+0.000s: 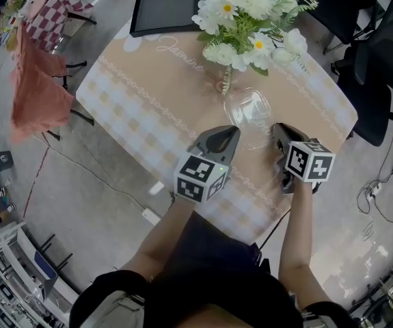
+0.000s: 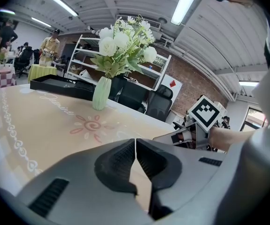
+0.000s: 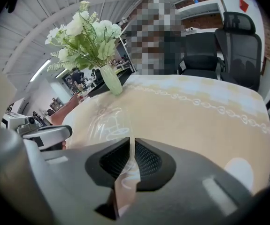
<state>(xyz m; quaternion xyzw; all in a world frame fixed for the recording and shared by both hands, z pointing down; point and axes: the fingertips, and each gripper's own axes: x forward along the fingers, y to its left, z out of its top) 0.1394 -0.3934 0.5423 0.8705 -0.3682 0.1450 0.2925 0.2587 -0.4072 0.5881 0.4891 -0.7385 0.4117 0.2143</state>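
A clear plastic bowl (image 1: 249,115) sits on the beige patterned tablecloth (image 1: 162,94), in front of a pale green vase (image 1: 227,80) of white flowers. My right gripper (image 1: 277,131) is at the bowl's right rim. In the right gripper view its jaws are shut on the thin clear wall of the bowl (image 3: 104,121). My left gripper (image 1: 233,131) is at the bowl's left side. Its jaws meet with nothing between them in the left gripper view (image 2: 135,144). That view also shows the right gripper (image 2: 191,136) and the vase (image 2: 101,93).
A black tray (image 1: 165,5) lies at the table's far end. Black office chairs (image 1: 381,53) stand to the right. To the left, a pink cloth (image 1: 39,80) hangs over a chair. The table's near edge (image 1: 251,224) is just below the grippers.
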